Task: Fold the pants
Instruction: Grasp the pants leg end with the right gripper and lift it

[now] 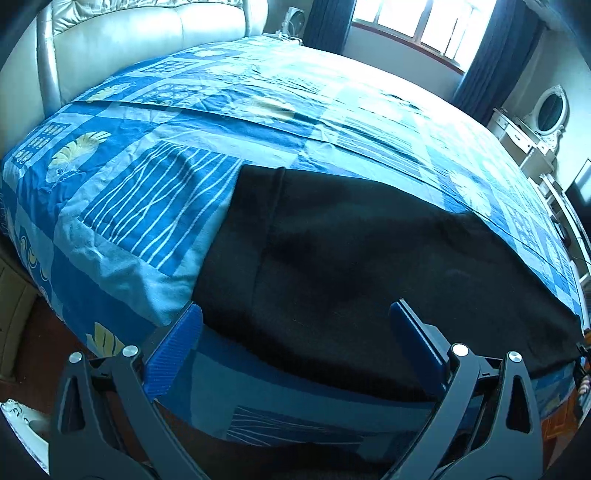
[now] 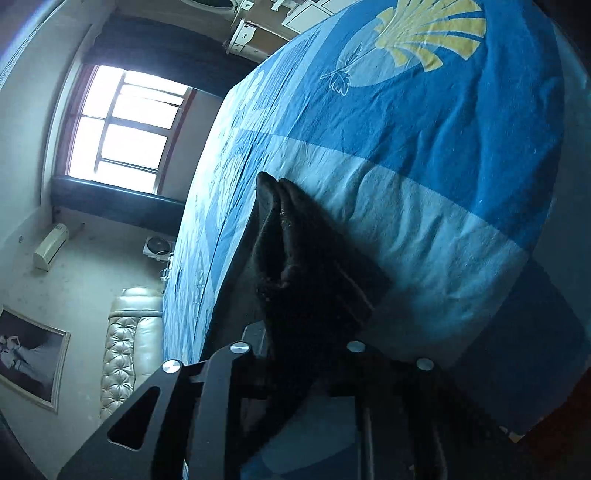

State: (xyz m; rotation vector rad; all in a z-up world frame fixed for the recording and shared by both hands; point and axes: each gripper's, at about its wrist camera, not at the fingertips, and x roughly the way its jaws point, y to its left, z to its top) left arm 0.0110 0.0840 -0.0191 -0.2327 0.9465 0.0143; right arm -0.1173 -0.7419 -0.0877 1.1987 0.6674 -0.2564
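Note:
Black pants [image 1: 351,266] lie flat across the near part of a bed with a blue patterned cover [image 1: 155,206]. My left gripper [image 1: 295,325] is open, its blue fingers [image 1: 177,350] apart just over the pants' near edge, holding nothing. In the right wrist view my right gripper [image 2: 299,332] is shut on a bunched end of the black pants [image 2: 291,258], lifted slightly off the bed cover [image 2: 424,155]. Its fingertips are hidden by the cloth.
A cream tufted headboard [image 1: 122,40] stands at the far left of the bed. A window [image 1: 424,22] with dark curtains is behind. A white dresser with an oval mirror [image 1: 546,110] stands right of the bed. The bed's near edge drops to a dark floor [image 1: 33,332].

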